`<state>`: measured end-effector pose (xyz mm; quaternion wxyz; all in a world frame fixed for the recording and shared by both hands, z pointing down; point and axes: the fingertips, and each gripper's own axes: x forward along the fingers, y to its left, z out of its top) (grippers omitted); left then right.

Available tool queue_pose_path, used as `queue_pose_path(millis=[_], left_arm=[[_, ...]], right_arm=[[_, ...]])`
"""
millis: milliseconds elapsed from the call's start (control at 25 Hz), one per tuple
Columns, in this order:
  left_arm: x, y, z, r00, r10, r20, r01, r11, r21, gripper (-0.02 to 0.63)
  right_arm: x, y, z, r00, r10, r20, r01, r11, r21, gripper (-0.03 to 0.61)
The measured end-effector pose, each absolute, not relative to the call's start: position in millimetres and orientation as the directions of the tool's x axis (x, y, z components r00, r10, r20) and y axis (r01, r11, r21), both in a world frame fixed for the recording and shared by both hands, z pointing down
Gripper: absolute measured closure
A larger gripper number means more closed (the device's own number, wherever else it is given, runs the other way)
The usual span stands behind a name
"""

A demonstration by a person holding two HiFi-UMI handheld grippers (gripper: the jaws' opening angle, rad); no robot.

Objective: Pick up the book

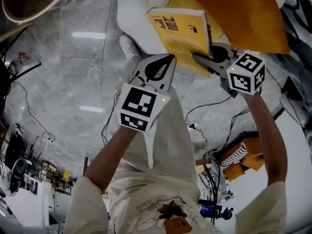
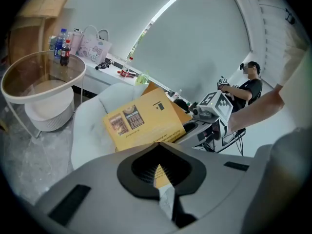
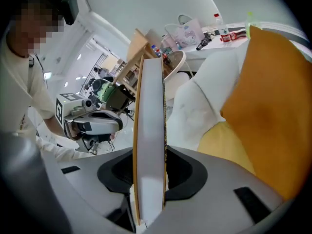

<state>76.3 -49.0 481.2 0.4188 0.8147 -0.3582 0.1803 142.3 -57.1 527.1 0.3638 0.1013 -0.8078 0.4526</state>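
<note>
Right claw clamps the yellow book at its right edge; left claw pinches its near corner, above a white armchair.

Orange cushion on white armchair, round glass table beside it, bottles and pale bag beyond

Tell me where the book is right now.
Head view, upper centre: the book hangs over the white armchair, gripped by the right tool and the left tool at its near edge.
</note>
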Motion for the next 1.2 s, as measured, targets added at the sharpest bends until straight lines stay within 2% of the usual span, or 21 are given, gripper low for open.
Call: queue_pose_path(millis=[360,680,920,1200], left_arm=[[76.5,-47.6,410.7,0.66,-0.457,0.596,-0.751,-0.416,0.513,0.607],[89.4,-45.8,351.4,0.65,-0.485,0.585,-0.759,-0.458,0.463,0.607],[91.6,-45.3,320.6,0.603,-0.536,0.591,-0.797,-0.442,0.412,0.607],[58.2,-43.4,273.2,0.584,-0.578,0.57,-0.811,-0.435,0.39,0.607]], right_arm=[[156.1,-55.8,453.2,-0.783,-0.014,0.622,-0.562,0.444,-0.698,0.42],[165.0,-65.8,402.5,-0.833,-0.194,0.518,-0.552,0.353,-0.755,0.42],[180.4,-70.0,374.4,-0.847,-0.265,0.46,-0.528,0.324,-0.785,0.42],[158.9,-79.7,320.6,-0.842,-0.354,0.407,-0.514,0.297,-0.805,0.42]])
